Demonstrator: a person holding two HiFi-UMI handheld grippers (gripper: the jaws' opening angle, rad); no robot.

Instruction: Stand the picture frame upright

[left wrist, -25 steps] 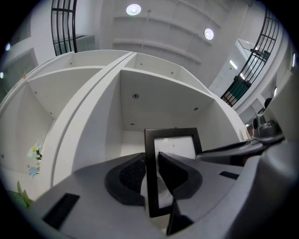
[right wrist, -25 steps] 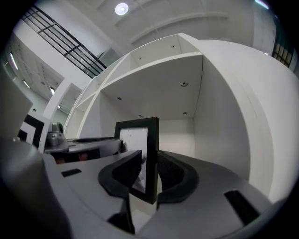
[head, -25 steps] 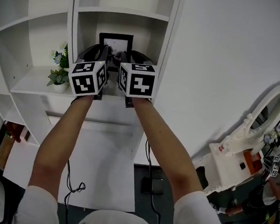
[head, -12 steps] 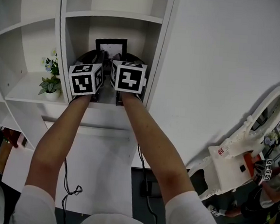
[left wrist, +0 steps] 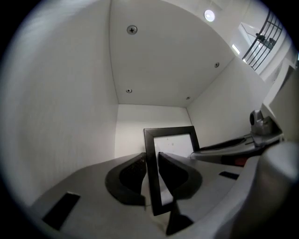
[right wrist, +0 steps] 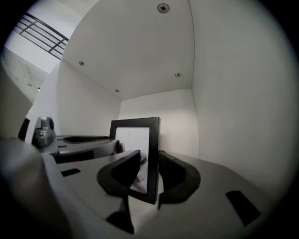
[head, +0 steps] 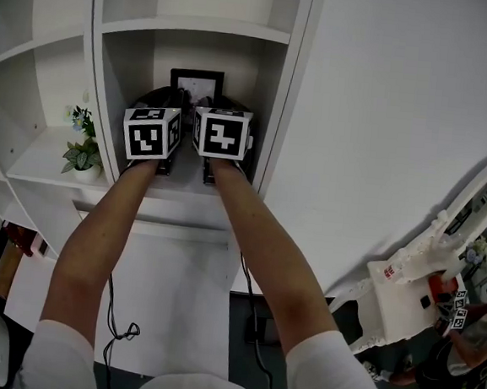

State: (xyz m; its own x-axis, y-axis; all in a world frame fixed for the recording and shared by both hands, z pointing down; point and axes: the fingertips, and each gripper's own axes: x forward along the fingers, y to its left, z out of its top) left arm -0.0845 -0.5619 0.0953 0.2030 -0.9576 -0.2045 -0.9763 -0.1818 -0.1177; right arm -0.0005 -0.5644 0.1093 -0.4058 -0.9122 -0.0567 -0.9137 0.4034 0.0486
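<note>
White shelf [head: 276, 108], frame [head: 196, 88] held upright inside its cubby, in front of the back wall, left gripper [left wrist: 152, 161] closed narrowly on the frame's left bar, right gripper [right wrist: 149, 161] clamped on its right bar, small plant [head: 82, 154] seen in the neighbouring cubby.

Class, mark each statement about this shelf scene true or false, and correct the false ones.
1. The picture frame stands upright inside a shelf compartment. True.
2. The left tongs are empty. False: the frame's left edge sits between their jaws.
3. The potted plant shares the frame's compartment. False: it stands in the neighbouring compartment, to the left in the head view.
4. The right tongs have the frame's right edge between their jaws. True.
5. The frame's border is white. False: it is black.
</note>
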